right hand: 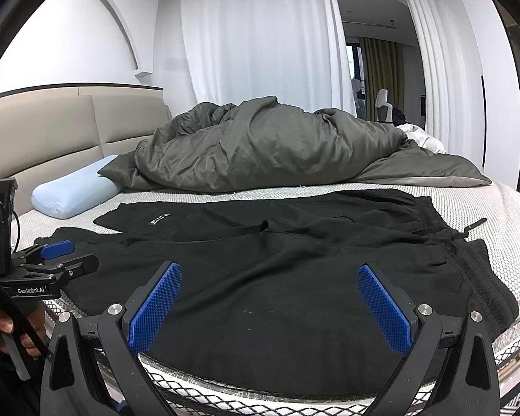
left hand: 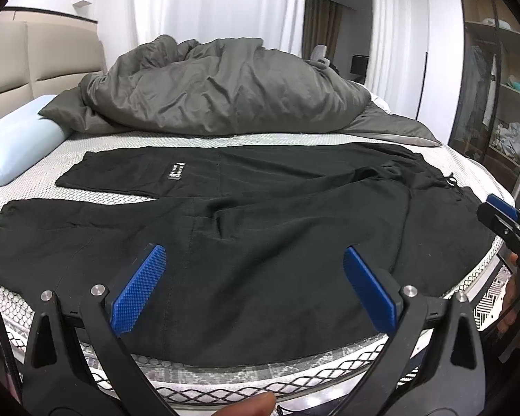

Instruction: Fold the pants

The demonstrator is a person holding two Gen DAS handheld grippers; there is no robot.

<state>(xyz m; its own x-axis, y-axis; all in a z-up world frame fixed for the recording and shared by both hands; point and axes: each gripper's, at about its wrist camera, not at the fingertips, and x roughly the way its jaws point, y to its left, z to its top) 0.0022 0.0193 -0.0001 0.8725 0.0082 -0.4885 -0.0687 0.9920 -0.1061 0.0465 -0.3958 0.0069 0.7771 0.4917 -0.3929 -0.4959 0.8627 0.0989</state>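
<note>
Pants [left hand: 260,242] lay spread flat on the bare mattress [left hand: 52,163], waistband [right hand: 468,253] to the right, legs running left. Far leg [left hand: 128,173] lay apart from near leg [left hand: 69,235], a strip of mattress showing between them. No fold made yet, by the look of it.

Left gripper [left hand: 253,284] hovered over the near edge at mid-leg, jaws wide apart, nothing between the blue pads [left hand: 138,291]. Right gripper [right hand: 270,308] hung above the near hip area, likewise spread and empty. Black cloth sat directly beneath and ahead of both; whether either touched it could not be told.

Judgement on the step: the first fold likely brings one leg over the other. To do it well, pinch only the near leg's edge, one grip toward the cuff, one at the waistband, lift both evenly, and carry across so seams line up. Wrinkles near the crotch [left hand: 222,218] could bunch if dragged; lift rather than slide.

Grey duvet [left hand: 218,90] and pale pillow [left hand: 14,145] lay well beyond, clear of the work.
</note>
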